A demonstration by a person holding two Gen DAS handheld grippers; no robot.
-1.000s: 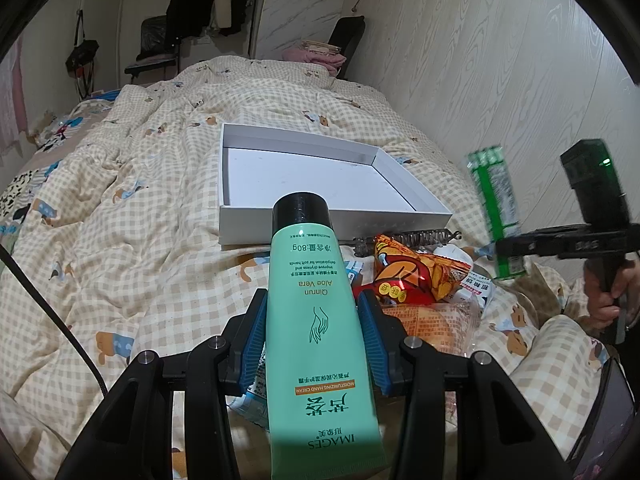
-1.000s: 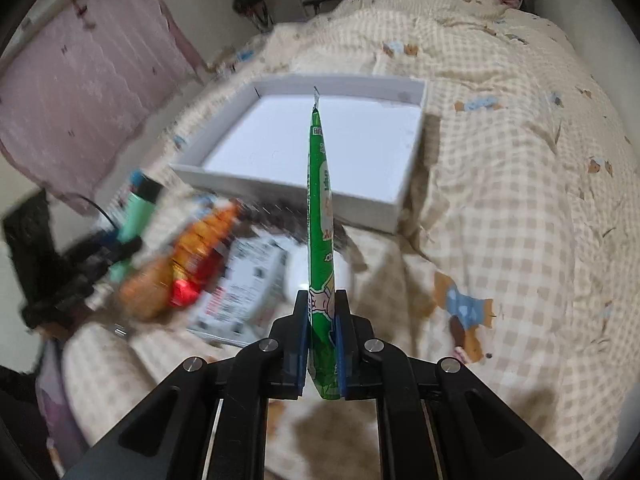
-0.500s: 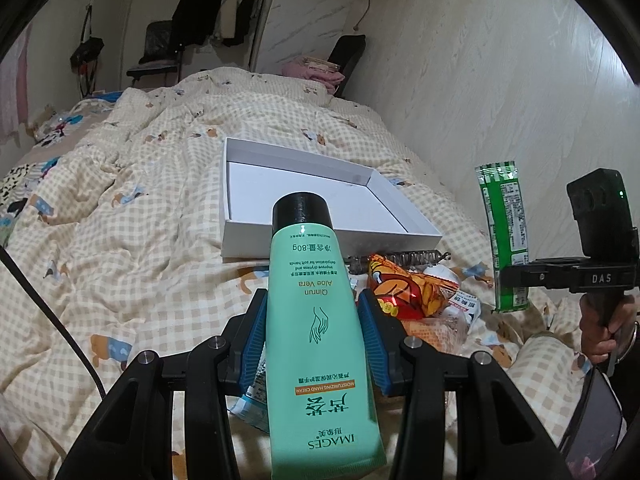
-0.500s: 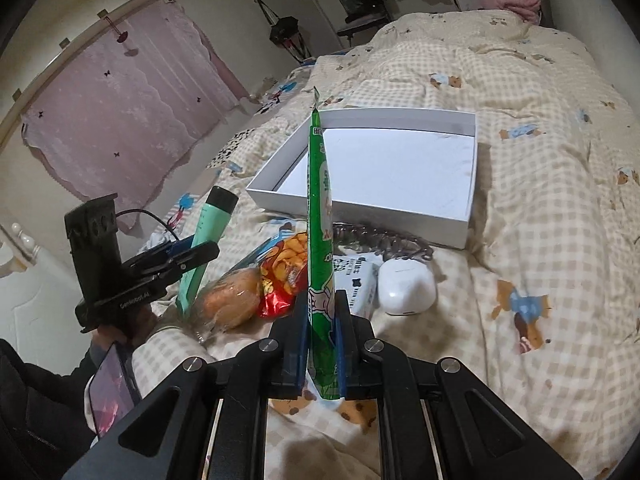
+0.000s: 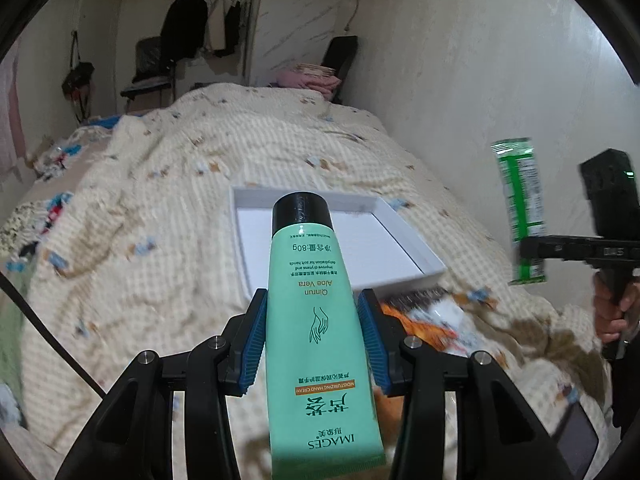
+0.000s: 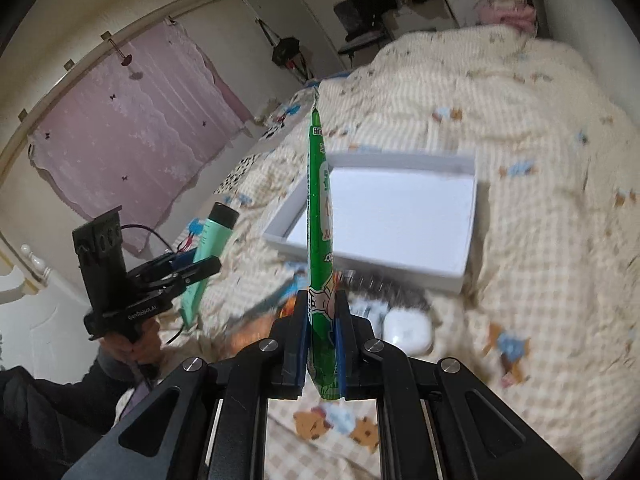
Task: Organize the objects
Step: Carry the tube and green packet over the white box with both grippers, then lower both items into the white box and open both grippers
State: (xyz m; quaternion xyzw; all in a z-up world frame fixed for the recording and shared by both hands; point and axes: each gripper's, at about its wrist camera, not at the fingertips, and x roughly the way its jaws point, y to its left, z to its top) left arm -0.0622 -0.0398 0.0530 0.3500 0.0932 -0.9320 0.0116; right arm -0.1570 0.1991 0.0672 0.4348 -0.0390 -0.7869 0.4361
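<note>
Checked bedding covers the bed (image 5: pixel 160 208) where an open white box (image 5: pixel 400 236) lies. My left hand-held gripper (image 5: pixel 312 340) clamps a mint hand cream tube (image 5: pixel 312 312), cap forward, above the bed; my right hand-held gripper (image 6: pixel 322 332) pinches a green snack packet (image 6: pixel 319 216) upright, near the box.
</note>
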